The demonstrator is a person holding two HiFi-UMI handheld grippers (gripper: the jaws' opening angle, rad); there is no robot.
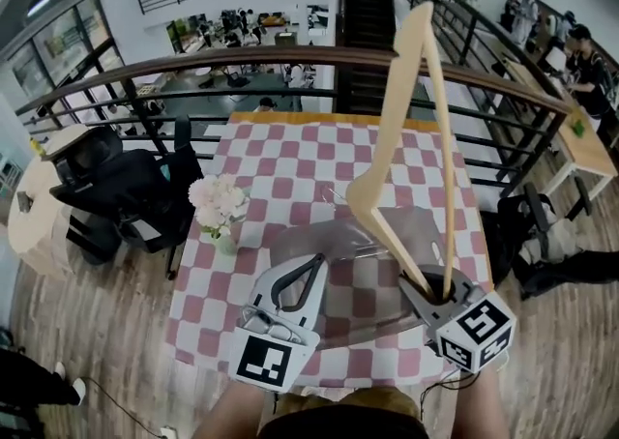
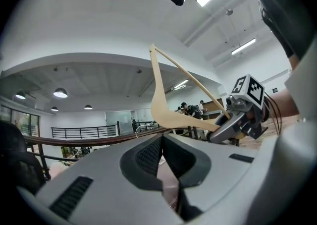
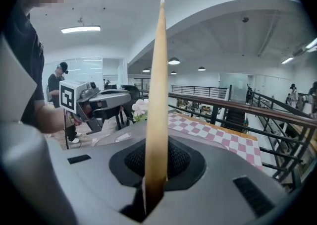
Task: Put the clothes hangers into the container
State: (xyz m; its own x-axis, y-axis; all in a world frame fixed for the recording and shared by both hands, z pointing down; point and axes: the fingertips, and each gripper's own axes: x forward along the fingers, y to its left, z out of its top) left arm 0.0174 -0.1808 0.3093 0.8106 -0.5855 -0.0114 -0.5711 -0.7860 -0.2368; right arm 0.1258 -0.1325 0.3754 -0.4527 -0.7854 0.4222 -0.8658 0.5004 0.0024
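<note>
A pale wooden clothes hanger (image 1: pixel 426 137) stands almost upright over the table, its metal hook (image 1: pixel 334 197) pointing left. My right gripper (image 1: pixel 435 287) is shut on the hanger's lower end, near the table's front right. In the right gripper view the hanger (image 3: pixel 158 95) rises straight out of the right gripper (image 3: pixel 152 179). A clear plastic container (image 1: pixel 290 239) lies on the checked cloth just beyond both grippers. My left gripper (image 1: pixel 317 261) is shut with nothing in it, over the container's near left side. The left gripper view looks past the left gripper (image 2: pixel 161 142) to the hanger (image 2: pixel 161 100) and right gripper (image 2: pixel 233 122).
A vase of white flowers (image 1: pixel 219 205) stands on the pink-and-white checked table (image 1: pixel 290 157), left of the container. A dark railing (image 1: pixel 290 60) runs behind the table. A black office chair (image 1: pixel 126 195) is at the left and a dark bag (image 1: pixel 542 244) on the floor at the right.
</note>
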